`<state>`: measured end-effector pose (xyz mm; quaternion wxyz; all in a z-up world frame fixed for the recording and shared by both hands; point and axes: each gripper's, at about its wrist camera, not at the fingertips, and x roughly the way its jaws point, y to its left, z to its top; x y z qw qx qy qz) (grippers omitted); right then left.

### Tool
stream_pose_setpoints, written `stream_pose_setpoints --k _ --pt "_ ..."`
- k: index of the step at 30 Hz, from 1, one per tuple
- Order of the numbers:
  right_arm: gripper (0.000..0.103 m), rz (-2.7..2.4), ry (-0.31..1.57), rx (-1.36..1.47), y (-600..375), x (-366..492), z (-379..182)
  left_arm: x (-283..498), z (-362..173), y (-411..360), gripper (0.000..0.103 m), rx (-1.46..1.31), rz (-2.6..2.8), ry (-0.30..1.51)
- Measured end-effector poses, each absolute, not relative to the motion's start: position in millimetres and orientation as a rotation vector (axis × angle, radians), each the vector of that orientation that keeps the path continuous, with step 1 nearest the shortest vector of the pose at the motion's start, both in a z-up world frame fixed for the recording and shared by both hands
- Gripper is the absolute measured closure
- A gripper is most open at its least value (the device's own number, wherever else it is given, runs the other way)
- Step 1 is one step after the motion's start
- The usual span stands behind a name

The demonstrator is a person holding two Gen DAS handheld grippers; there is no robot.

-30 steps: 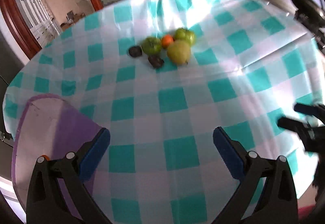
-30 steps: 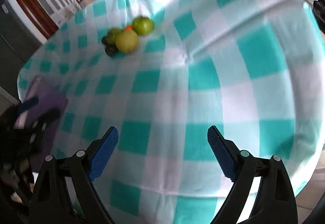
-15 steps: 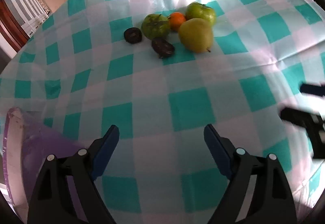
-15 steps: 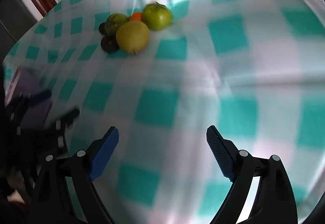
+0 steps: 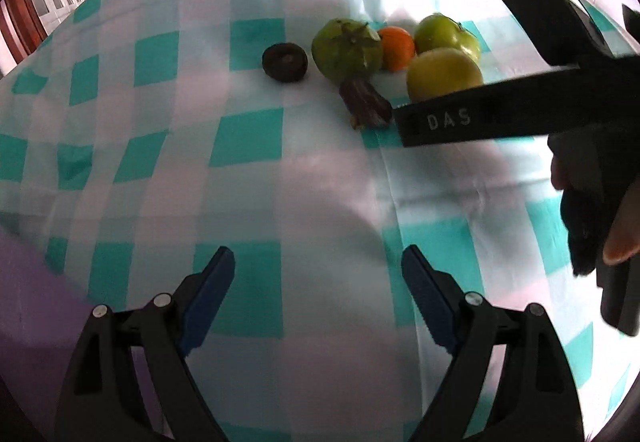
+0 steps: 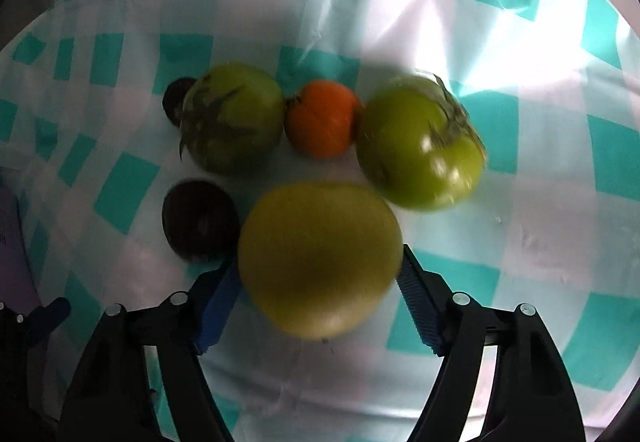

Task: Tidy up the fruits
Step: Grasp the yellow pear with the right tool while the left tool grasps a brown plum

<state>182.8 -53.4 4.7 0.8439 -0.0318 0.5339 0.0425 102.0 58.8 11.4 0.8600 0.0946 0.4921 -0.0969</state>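
Several fruits lie bunched on the teal-checked cloth [image 6: 540,242]. My right gripper [image 6: 320,270] is closing around the big yellow-green fruit [image 6: 320,234], and its blue pads [image 6: 218,306] touch both flanks. Behind that fruit sit a green tomato [image 6: 232,117], a small orange fruit [image 6: 322,117] and a second green tomato [image 6: 420,145]. A dark plum [image 6: 198,219] lies to its left and another dark plum [image 6: 176,101] peeks out behind. My left gripper [image 5: 318,262] hangs open and empty over the cloth, short of the dark plums [image 5: 285,62].
A purple board [image 5: 24,302] lies at the lower left on the cloth. In the left wrist view the right gripper's black finger [image 5: 480,117] crosses in front of the yellow-green fruit [image 5: 444,73], with a person's hand [image 5: 624,226] at the right edge.
Both grippers have come in toward the fruit pile. The right one swept across the cloth and now straddles the yellow-green fruit with narrower jaws. The left jaws have narrowed a little.
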Motion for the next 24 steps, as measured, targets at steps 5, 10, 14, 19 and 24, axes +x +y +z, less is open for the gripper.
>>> stream_pose_setpoints --k 5,10,14,19,24 --pt "0.041 0.095 1.082 -0.044 -59.2 184.1 7.0 125.0 6.5 56.3 0.017 0.157 -0.192 1.033" --pt "0.042 0.023 1.046 0.079 -100.1 158.0 8.6 145.8 0.1 48.7 0.017 0.1 -0.171 1.036" --pt "0.041 -0.029 1.038 0.123 -124.2 127.7 9.4 168.1 -2.2 34.4 0.017 0.077 -0.159 1.012" --pt "0.041 -0.044 1.04 0.132 -132.8 99.8 9.7 197.9 -3.7 18.4 0.028 0.072 -0.144 0.977" --pt "0.041 -0.053 1.026 0.165 -136.7 82.2 11.2 208.7 -2.6 6.2 0.061 0.13 -0.196 0.935"
